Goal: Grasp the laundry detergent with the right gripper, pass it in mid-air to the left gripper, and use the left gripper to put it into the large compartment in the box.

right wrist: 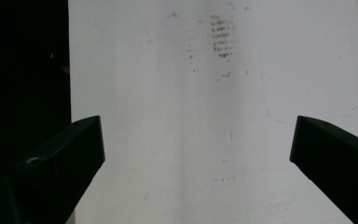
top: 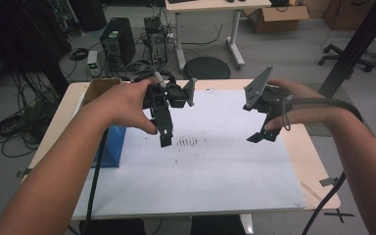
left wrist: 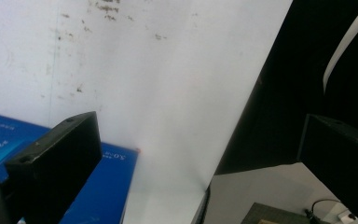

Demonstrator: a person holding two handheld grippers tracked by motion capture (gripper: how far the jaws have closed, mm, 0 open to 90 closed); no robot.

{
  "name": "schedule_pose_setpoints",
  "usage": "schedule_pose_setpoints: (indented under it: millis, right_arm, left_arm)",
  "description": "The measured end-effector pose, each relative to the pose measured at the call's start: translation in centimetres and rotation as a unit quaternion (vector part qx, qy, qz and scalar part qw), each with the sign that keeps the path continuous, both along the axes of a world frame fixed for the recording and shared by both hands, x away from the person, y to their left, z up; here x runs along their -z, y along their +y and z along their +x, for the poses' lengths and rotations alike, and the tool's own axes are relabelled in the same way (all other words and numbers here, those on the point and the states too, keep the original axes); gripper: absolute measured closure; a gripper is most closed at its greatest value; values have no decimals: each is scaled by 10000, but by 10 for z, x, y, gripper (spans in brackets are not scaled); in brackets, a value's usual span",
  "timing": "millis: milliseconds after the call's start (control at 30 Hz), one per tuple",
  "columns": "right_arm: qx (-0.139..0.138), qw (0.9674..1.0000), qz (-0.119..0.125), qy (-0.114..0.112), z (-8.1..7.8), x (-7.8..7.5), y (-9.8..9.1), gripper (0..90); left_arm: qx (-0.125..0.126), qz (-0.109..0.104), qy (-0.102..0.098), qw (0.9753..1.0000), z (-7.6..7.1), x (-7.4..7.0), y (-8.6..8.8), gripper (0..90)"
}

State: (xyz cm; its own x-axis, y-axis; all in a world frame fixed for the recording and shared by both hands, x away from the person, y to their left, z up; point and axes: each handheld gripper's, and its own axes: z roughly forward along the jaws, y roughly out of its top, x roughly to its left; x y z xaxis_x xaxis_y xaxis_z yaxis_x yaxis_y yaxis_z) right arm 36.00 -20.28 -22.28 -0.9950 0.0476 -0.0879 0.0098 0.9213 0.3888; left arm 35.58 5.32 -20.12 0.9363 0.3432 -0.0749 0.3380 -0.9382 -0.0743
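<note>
A white board point(top: 215, 166) flecked with rows of dark brown specks point(top: 187, 142) covers the pale wooden table point(top: 313, 161), a blue box point(top: 111, 147) lies at its left edge, and both grippers are black.
</note>
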Motion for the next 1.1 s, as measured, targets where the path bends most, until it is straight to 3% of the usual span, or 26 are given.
schedule_pose_setpoints:
  millis: [100, 333, 1100]
  right_arm:
    - [14, 9998, -169, 72, 4, 6, 1, 34]
    - [47, 9995, -261, 155, 12, 15, -2, 36]
    - [41, 9993, -319, 191, 14, 15, 2, 37]
  left_arm:
    - [70, 33, 50, 10000, 4, 5, -3, 2]
    - [173, 106, 118, 9997, 8, 15, -8, 2]
    - [293, 39, 116, 9995, 7, 14, -6, 2]
